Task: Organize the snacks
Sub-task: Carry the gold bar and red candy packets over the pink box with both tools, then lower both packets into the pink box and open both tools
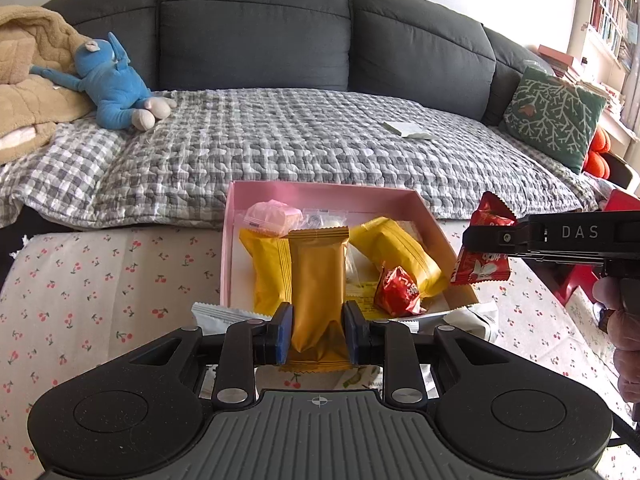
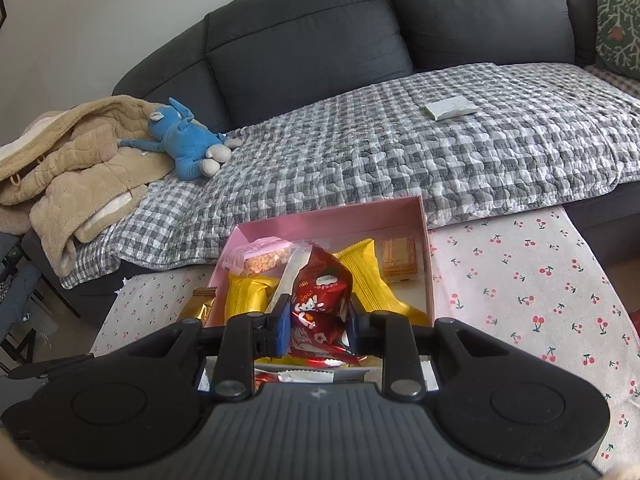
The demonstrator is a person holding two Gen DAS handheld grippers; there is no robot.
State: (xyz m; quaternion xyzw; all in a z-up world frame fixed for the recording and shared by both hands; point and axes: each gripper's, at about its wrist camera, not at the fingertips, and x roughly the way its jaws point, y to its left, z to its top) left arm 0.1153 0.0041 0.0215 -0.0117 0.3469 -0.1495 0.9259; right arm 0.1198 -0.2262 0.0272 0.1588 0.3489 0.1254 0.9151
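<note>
Gold foil snack bar [image 1: 318, 280] clamped in the left gripper [image 1: 318, 332] and red crinkled packet [image 2: 320, 300] pinched in the right gripper [image 2: 319, 326] hang over the pink cardboard box [image 1: 304, 194] on cherry-print tablecloth [image 1: 100, 280], grey sofa [image 1: 256, 32] beyond

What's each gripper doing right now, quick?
Left gripper: closed on a gold snack packet, held near the pink box.
Right gripper: closed on a red snack packet, above the same box.
</note>
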